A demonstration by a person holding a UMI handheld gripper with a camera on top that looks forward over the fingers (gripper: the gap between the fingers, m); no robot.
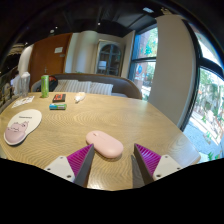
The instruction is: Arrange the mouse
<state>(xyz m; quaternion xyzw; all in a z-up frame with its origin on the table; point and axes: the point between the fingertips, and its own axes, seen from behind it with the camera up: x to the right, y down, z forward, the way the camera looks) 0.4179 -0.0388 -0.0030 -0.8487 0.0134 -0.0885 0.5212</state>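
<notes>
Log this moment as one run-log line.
jaws: open | gripper | pink mouse on table, between fingers, leaning left | mouse pad far left | not gripped

My gripper, spread wide.
Both fingers reach forward with a gap between them, the magenta pads facing inward.

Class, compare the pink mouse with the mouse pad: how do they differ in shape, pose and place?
The mouse is a rounded, raised lump; the pad lies flat and wide. The mouse sits between the open gripper's fingers; the pad lies far off to their left. Both are pale pink, on the table.
</notes>
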